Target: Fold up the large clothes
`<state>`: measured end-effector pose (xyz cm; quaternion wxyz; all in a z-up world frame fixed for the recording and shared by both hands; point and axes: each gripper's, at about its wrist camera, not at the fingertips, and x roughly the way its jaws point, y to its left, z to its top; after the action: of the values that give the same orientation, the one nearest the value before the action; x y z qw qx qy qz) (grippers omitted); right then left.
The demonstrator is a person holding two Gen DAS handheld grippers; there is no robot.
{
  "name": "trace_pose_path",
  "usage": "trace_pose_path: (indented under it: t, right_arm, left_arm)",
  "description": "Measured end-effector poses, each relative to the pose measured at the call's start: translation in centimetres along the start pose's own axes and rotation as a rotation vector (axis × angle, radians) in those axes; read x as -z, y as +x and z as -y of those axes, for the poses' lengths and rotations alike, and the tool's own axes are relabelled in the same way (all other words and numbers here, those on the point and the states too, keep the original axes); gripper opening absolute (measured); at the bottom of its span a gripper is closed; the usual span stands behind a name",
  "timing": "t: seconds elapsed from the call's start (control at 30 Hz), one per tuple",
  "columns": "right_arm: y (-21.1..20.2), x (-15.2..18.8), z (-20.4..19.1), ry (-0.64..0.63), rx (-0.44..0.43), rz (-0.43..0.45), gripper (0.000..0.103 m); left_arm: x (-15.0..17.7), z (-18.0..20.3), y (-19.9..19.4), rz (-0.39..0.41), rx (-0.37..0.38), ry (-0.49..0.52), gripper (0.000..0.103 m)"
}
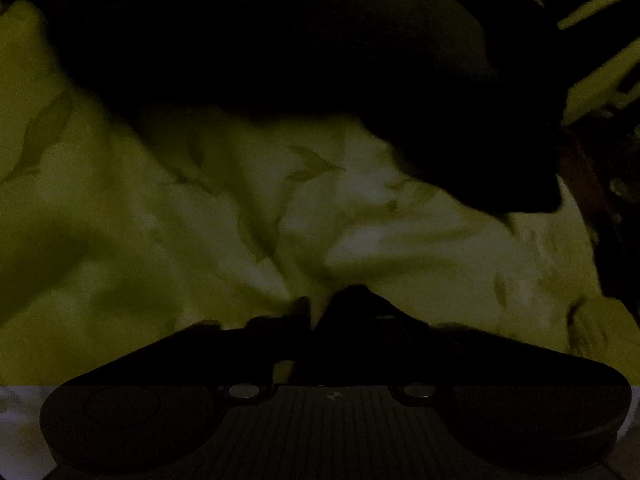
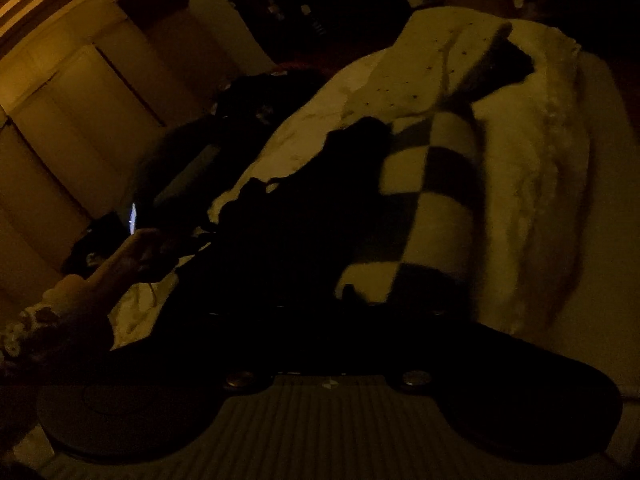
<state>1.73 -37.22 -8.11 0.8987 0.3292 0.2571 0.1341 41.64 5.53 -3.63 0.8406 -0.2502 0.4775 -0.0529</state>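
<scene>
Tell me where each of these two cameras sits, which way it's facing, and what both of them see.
Left wrist: on the left gripper, angled down at pale leaf-print bedding and a black garment; only the gripper body shows.
Right wrist: on the right gripper, looking across the bed toward a checkered blanket and cupboards; a hand and sleeve show.
Shared: the black garment on the bedding.

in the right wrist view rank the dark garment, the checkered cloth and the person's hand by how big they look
Largest to smallest, as they look:
1. Dark garment
2. Checkered cloth
3. Hand
The garment runs close under the camera and its edges vanish in the dark, so its lead is apparent only.
</scene>
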Motion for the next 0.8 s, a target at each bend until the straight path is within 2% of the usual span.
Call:
trace_pose_path:
  t: [0.03, 0.07, 0.1, 0.17, 0.27, 0.47, 0.5, 0.57, 0.63, 0.77, 0.8]
  right_arm:
    - [-0.4, -0.1, -0.1, 0.001, -0.007, 0.016, 0.041]
    - [-1.1, 0.1, -0.3, -0.002, -0.008, 0.038, 0.053]
    - [-1.5, 0.0, -0.3, -0.005, -0.002, 0.046, 0.058]
    - [-2.5, 0.1, -0.5, -0.015, 0.010, 0.057, 0.061]
    - [-3.9, 0.4, -0.9, -0.036, 0.046, 0.075, 0.070]
    - [-4.5, 1.3, -2.1, -0.066, -0.019, 0.005, 0.071]
    - [-4.2, 1.5, -2.3, -0.071, -0.009, -0.002, 0.072]
    - [-3.3, 1.9, -2.5, -0.078, -0.006, -0.064, 0.072]
    - [-2.7, 2.4, -2.9, -0.075, -0.003, -0.120, 0.072]
    - [-2.2, 4.5, -3.8, -0.093, -0.055, -0.255, 0.072]
    - [-2.1, 5.2, -3.9, -0.091, -0.066, -0.297, 0.072]
  left_arm:
    - [0.0, -0.4, -0.7, 0.007, 0.006, 0.021, 0.103]
    - [0.0, -0.6, -1.5, 0.023, 0.006, 0.040, 0.103]
    - [0.1, -0.9, -2.3, 0.043, 0.003, 0.062, 0.103]
    - [0.0, -1.5, -4.0, 0.064, -0.015, 0.111, 0.103]
    - [0.3, -2.6, -7.3, 0.099, -0.050, 0.182, 0.103]
    - [5.6, -5.1, -16.0, 0.222, -0.069, 0.473, 0.103]
    - [6.7, -5.3, -16.8, 0.216, -0.086, 0.500, 0.103]
    - [8.6, -6.5, -18.4, 0.145, -0.072, 0.514, 0.103]
    - [10.8, -8.3, -20.2, 0.048, -0.009, 0.493, 0.103]
    - [15.5, -11.6, -23.5, -0.067, 0.116, 0.497, 0.103]
    - [16.7, -12.5, -24.0, -0.118, 0.149, 0.485, 0.103]
